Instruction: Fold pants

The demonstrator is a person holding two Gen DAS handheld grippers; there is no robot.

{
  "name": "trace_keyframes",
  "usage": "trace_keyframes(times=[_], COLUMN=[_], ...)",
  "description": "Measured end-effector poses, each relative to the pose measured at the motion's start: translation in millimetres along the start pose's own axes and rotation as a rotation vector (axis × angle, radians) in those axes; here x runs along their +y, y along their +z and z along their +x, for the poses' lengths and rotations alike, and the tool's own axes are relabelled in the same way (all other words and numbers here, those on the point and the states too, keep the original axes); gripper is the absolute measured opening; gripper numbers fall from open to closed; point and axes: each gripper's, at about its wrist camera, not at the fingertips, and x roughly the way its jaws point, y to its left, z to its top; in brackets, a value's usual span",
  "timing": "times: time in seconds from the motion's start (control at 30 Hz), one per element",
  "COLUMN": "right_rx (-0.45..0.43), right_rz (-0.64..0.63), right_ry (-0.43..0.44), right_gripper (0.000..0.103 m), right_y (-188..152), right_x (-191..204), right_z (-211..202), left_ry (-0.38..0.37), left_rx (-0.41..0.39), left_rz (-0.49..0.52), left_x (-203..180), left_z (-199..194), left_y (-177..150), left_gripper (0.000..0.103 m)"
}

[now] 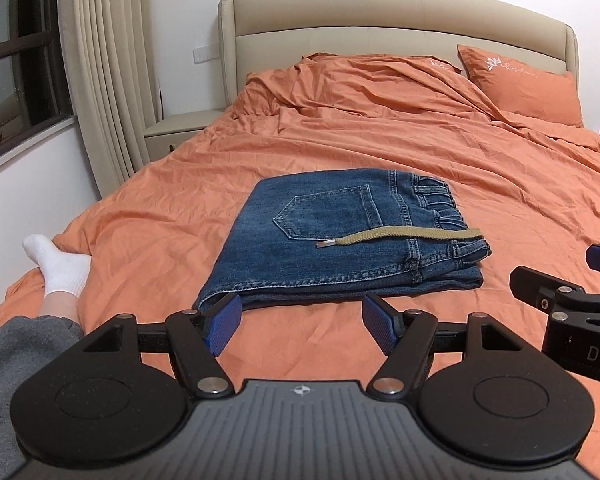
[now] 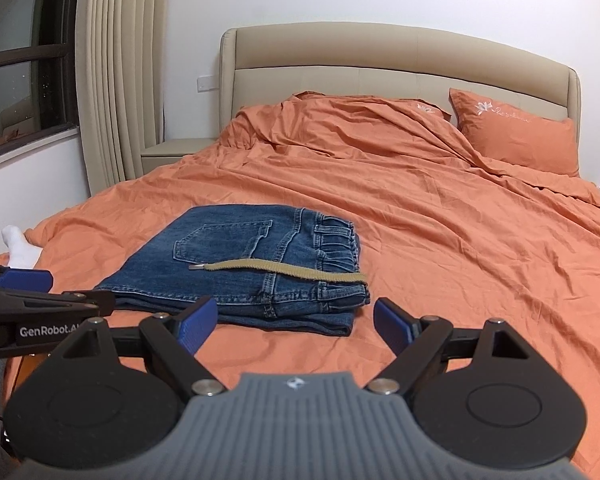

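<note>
We are looking at the pants (image 1: 340,236), a pair of blue jeans lying folded into a compact, layered rectangle on the orange bed cover (image 1: 440,152), just past our tools, toward twelve o'clock in both wrist views. The left tool (image 1: 300,324) is standing wide with nothing between its blue pads, and the right tool (image 2: 296,326) is standing just as wide and just as empty; neither is touching the denim. The elastic waistband is sitting at the three o'clock end of the stack, and a tan drawstring (image 1: 400,236) with a metal tip is trailing loose across the top, over the back pocket. Judging by how the layers are lying, the folding is looking nearly or wholly finished. The denim is likely handling as a thick, fairly heavy cloth, soft enough to bend yet stiff enough to keep a crease, and not slippery against the textured pads. If we are folding again, we are favouring a pinch on the near edge of the stack, one tool toward each corner, catching all layers together. The drawstring is likely sliding off if the stack is tipped. A socked foot (image 1: 58,260) is resting at nine o'clock, well apart from the jeans.
</note>
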Motion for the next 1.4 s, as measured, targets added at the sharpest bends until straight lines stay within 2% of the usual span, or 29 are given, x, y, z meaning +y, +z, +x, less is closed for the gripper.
trace_keyframes(times=[1.4], right_rx=[-0.023], right_rz=[0.01], right_ry=[0.009], right_gripper=[0.082], right_y=[4], right_x=[-3], right_z=[-11], left_ry=[-0.006], left_rx=[-0.015], left_rz=[0.026], left_x=[-2], left_z=[-5], left_y=[3], left_gripper=[0.081])
